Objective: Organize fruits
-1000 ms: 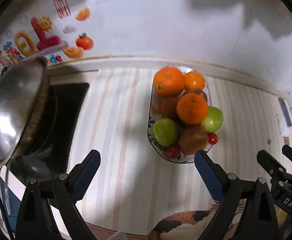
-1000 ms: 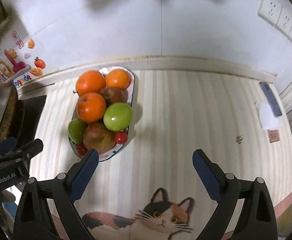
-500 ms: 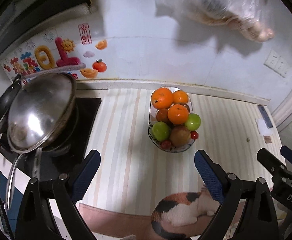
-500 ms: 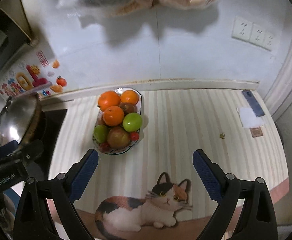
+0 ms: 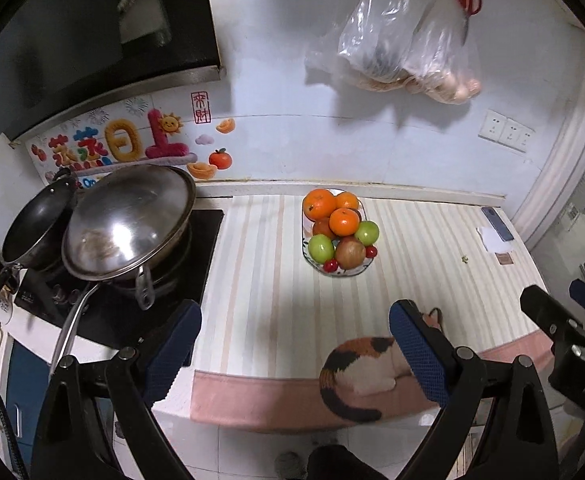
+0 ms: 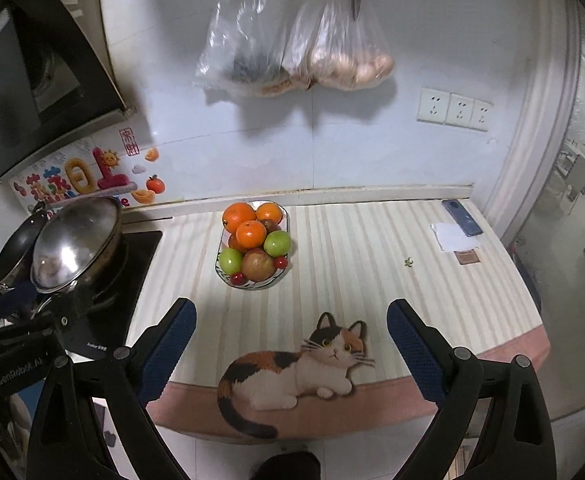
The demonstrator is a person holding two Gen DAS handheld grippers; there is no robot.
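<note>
Toward the back edge of the desk (image 5: 252, 280), the left wrist view shows the fruit dish (image 5: 306, 256) piled with oranges, green apples, a reddish apple and small red fruits; no loose fruit is visible on the striped mat. The left hand-held gripper (image 5: 294, 346) hangs wide and empty beyond the front edge. From the right wrist view, the right hand-held gripper (image 6: 290, 344) is equally wide and empty, over the cat picture (image 6: 292, 368), well apart from the dish (image 6: 222, 276). Sorting looks finished.
</note>
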